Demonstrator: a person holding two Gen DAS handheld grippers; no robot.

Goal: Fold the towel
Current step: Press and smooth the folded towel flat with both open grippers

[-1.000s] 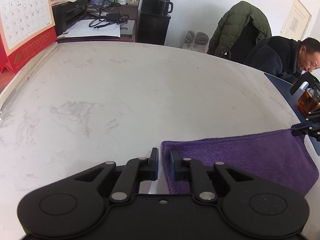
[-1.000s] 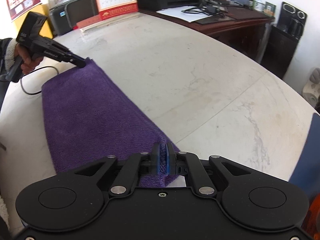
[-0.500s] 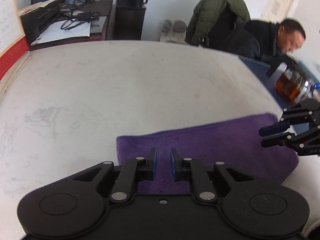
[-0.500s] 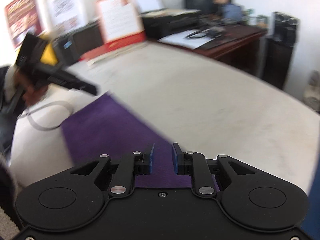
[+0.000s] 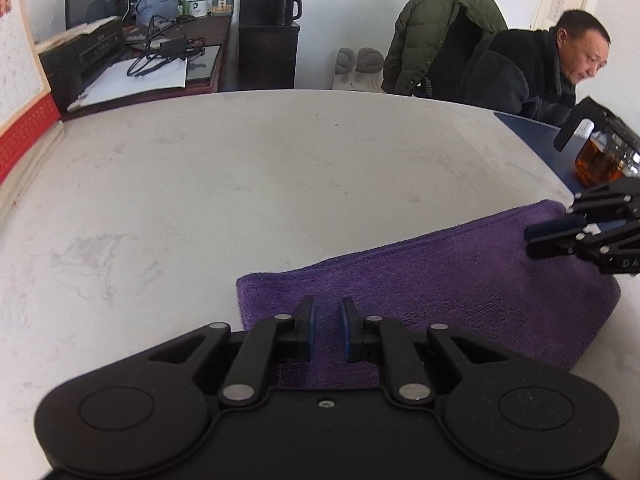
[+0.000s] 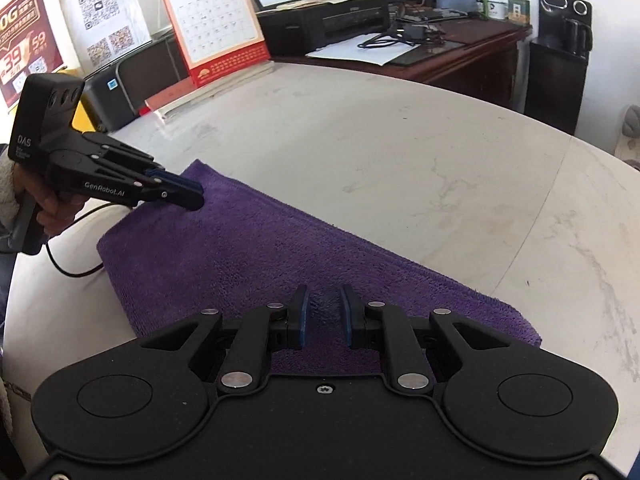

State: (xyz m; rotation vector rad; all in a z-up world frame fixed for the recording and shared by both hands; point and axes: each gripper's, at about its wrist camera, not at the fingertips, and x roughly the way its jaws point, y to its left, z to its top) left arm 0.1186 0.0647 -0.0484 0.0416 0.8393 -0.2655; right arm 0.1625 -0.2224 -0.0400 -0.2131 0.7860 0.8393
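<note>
Left claw reads "GenRobot.AI", "DAS"; poster "39", "59".

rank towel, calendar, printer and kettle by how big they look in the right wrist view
1. towel
2. calendar and printer: look alike, and distance differs, so unranked
3. kettle, though farthest from the camera

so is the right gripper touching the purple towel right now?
Cannot tell. In the right wrist view the right gripper is open over the purple towel, nothing pinched; the left wrist view shows its fingers over the far end, but neither plainly shows contact or a gap.
</note>
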